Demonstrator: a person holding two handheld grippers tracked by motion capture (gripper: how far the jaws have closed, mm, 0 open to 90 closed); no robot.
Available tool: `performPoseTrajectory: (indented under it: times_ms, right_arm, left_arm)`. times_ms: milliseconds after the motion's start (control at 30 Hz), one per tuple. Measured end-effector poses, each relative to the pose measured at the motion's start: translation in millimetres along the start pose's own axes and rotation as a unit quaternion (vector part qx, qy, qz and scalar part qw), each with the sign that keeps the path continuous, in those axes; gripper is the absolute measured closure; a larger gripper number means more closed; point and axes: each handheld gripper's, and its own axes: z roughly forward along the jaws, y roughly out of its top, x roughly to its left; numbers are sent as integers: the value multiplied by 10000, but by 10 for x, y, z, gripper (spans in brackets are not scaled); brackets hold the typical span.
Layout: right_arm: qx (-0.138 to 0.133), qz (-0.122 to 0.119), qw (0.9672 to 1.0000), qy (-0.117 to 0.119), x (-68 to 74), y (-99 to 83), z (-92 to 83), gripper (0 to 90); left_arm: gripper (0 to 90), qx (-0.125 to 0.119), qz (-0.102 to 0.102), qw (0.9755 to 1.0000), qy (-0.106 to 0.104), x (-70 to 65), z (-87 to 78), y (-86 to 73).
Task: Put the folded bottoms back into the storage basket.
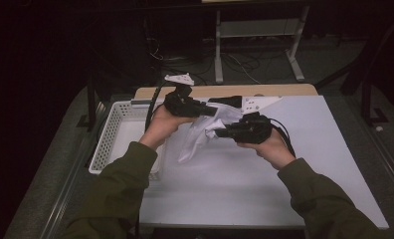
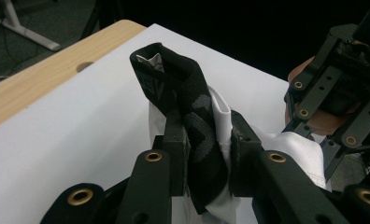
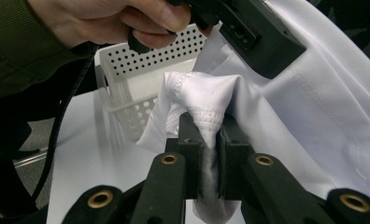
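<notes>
A white garment (image 1: 194, 139) with a black patterned elastic band (image 2: 192, 100) hangs between my two grippers above the white table (image 1: 264, 174). My left gripper (image 1: 211, 110) (image 2: 206, 128) is shut on the black band and the white cloth beside it. Just to its right, my right gripper (image 1: 220, 133) (image 3: 206, 128) is shut on a bunched, stitched hem of the same garment (image 3: 206, 95). The loose end of the garment droops towards the table. In the left gripper view the right gripper (image 2: 330, 105) stands close at the right. The left hand (image 3: 113, 21) and its gripper fill the top of the right gripper view.
A white perforated basket (image 1: 108, 137) (image 3: 141, 67) stands at the table's left edge. A wooden strip (image 1: 225, 91) (image 2: 43, 79) runs along the far edge. Beyond it are a dark floor, cables and a stand's legs (image 1: 294, 59).
</notes>
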Motion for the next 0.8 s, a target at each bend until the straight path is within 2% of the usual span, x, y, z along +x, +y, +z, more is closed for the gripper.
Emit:
performPoseTrajectory:
  times_ms: [367,800]
  right_arm:
    - [-74,-120,9999,76,11,261,139,812]
    - [-46,-218,9995,226,96,485,432,812]
  left_arm:
    - [731,-2,-28,9999,159,65,-299,58]
    - [731,-81,-112,9989,448,172,-690,-37]
